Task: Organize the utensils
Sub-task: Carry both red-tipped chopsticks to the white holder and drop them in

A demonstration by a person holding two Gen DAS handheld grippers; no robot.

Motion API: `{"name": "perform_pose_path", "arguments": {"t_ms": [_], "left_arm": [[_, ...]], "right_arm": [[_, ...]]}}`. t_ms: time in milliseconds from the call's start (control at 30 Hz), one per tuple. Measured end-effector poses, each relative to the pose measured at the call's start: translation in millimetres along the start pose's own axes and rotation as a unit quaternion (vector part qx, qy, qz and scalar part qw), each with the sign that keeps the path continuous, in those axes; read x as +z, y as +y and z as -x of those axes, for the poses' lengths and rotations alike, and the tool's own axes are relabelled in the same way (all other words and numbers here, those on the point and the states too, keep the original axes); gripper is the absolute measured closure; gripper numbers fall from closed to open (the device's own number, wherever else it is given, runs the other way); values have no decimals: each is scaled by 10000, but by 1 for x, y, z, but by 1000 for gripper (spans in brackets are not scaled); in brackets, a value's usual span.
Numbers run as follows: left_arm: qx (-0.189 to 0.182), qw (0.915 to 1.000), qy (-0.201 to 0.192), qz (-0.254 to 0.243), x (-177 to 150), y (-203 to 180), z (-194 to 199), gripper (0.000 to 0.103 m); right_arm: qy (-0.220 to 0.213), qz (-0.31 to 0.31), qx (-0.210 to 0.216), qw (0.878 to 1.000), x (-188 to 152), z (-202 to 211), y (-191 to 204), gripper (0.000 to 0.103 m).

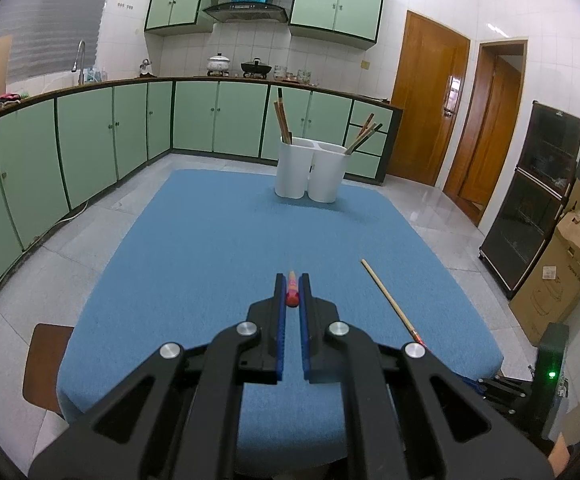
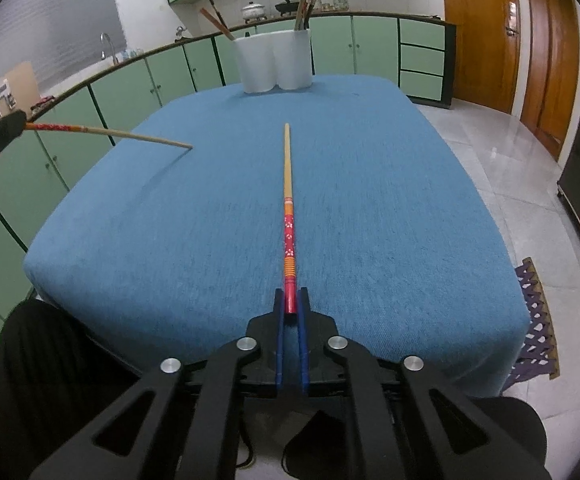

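We've got two red-handled chopsticks: one [image 2: 289,216] lies flat mid blue cloth [image 2: 390,200], its red end pinched in our R gripper [image 2: 290,300], jaws nearly closed on it. The other [image 2: 106,132] is clamped by its red end in our L gripper [image 1: 292,286], tip down at the cloth. White two-cup holder [image 1: 310,172] w/ more chopsticks stands at the far edge.

The table [image 2: 370,200] wears a blue cloth. Each chopstick [image 2: 289,216] is pale wood at the tip, then orange bands and red with small white flowers. The holder [image 1: 310,172] is white. Both grippers [image 2: 291,308] are black with blue pads [image 1: 281,320]. Cabinets [image 1: 90,136] are mint green with dark edging.
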State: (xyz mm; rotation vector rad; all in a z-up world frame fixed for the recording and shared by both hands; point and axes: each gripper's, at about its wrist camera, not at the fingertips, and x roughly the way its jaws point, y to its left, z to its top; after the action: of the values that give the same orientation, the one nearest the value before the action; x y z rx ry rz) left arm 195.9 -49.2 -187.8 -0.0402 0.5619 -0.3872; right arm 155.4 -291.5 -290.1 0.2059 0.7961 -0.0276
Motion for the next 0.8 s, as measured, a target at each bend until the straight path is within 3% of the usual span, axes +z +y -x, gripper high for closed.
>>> {"name": "perform_pose_path", "arguments": {"t_ms": [233,433,800], "left_arm": [[6,10000,-11,-39,4,4,1,98],[-25,9999,0,-170,16,1,0,98],[-228,9984,194,-475,67,-4,-18,98]], "right_arm": [[-621,-41,145,9980,30,50,3,97],[-974,94,232,9949,82,76,7,97],[-729,645,285,9948,193,71,18,97]]}}
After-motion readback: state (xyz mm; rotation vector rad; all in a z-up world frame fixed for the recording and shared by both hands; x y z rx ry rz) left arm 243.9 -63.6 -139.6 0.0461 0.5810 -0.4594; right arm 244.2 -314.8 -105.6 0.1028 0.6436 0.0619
